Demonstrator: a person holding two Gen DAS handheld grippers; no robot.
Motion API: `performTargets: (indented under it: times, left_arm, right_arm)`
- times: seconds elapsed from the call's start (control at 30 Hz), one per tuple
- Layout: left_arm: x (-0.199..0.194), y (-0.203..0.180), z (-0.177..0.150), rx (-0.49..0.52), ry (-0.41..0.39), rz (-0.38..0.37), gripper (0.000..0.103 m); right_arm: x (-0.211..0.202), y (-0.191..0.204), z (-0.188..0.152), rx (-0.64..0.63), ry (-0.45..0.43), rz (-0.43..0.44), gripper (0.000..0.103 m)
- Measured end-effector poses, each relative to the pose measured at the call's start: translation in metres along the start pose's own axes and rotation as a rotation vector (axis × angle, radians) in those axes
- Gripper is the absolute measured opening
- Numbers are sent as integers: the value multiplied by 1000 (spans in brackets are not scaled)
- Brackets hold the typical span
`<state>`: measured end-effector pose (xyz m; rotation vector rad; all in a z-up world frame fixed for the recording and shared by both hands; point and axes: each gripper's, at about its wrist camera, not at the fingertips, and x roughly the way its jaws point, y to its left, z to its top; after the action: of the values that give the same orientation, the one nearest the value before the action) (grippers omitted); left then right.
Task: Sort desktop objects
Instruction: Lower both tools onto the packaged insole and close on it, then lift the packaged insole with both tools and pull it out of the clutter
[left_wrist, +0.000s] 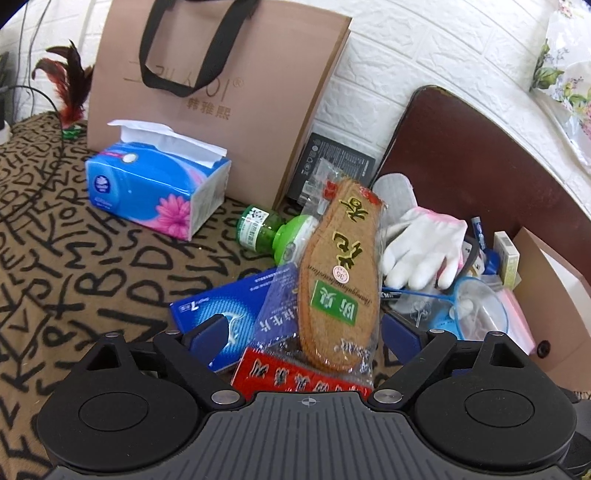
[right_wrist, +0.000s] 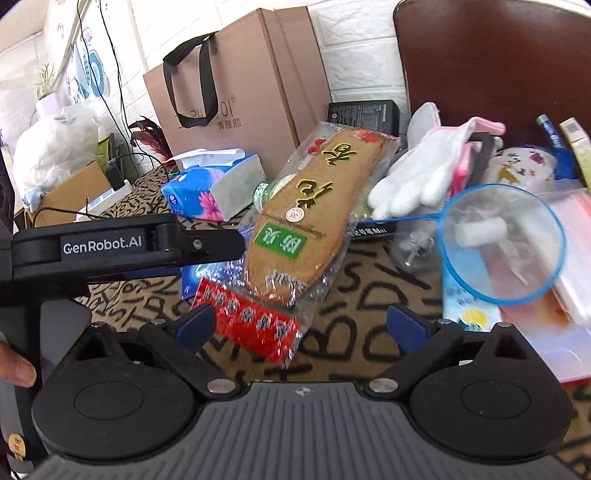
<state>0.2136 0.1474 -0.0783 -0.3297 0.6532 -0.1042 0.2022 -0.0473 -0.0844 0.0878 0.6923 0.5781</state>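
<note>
Left gripper (left_wrist: 304, 332) jaws wide around the insole pack (left_wrist: 338, 273), pads not pressing, right gripper (right_wrist: 303, 326) wide over the pack's red end, tissues (left_wrist: 155, 188) behind, glove (left_wrist: 424, 251) and net (right_wrist: 502, 243) right, on lettered cloth (left_wrist: 74, 258)

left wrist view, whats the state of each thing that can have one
left claw: open, straddling the insole pack
insole pack: sealed, propped on the pile
tissue pack: opened, tissue sticking out
green bottle: capped, lying down
paper bag: upright
</note>
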Motion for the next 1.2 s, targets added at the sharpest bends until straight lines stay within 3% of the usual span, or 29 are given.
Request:
performTargets:
  times: [0.37, 0.43, 0.63, 0.7, 0.8, 1.2]
  left_arm:
    - [25, -1, 9, -1, 56, -18, 68]
    - [28, 0, 10, -10, 70, -21, 54]
    - [30, -7, 5, 16, 100, -17, 28]
    - [27, -11, 1, 21, 103, -14, 26]
    - [16, -14, -7, 15, 103, -13, 26]
    - [-67, -44, -77, 22, 173, -54, 30]
  right_arm:
    - [38, -7, 12, 43, 15, 56, 87]
    - [41, -9, 14, 53, 21, 60, 79]
    - [42, -17, 14, 86, 45, 52, 42]
    - [38, -19, 12, 88, 47, 55, 32]
    - [29, -20, 10, 75, 57, 55, 28]
    - [-58, -10, -36, 39, 136, 113, 26]
